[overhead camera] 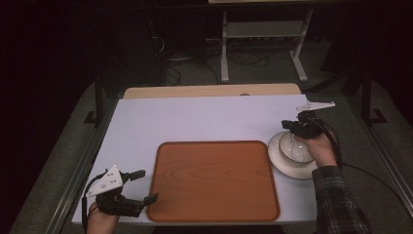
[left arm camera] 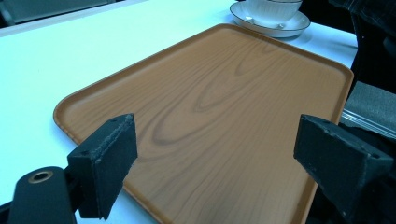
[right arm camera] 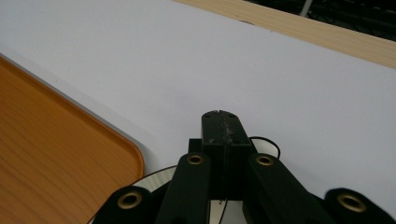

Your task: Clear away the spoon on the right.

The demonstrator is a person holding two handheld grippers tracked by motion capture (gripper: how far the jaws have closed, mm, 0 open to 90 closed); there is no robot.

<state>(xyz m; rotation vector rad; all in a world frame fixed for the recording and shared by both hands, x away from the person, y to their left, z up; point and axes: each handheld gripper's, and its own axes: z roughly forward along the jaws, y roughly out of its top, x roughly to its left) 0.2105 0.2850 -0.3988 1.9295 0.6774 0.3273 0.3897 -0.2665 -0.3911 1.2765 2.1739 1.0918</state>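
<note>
Right gripper (overhead camera: 295, 127) clamped on cup (overhead camera: 295, 147) rim over saucer (overhead camera: 278, 158) at 3 o'clock of tray (overhead camera: 214, 180), likely for lifting; left gripper (overhead camera: 142, 185) open, idle at 9.

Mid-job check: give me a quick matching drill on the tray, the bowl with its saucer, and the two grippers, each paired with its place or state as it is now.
Things:
1. tray
2. bowl on saucer
3. left gripper
4. right gripper

Places or states:
A. jaws shut, above the bowl
B. jaws wide apart, beside the tray's left edge
C. white, on the table right of the tray
D. brown wood grain, nothing on it, middle of the white table

Pairs: 1-D, 2-C, 3-B, 4-A
</note>
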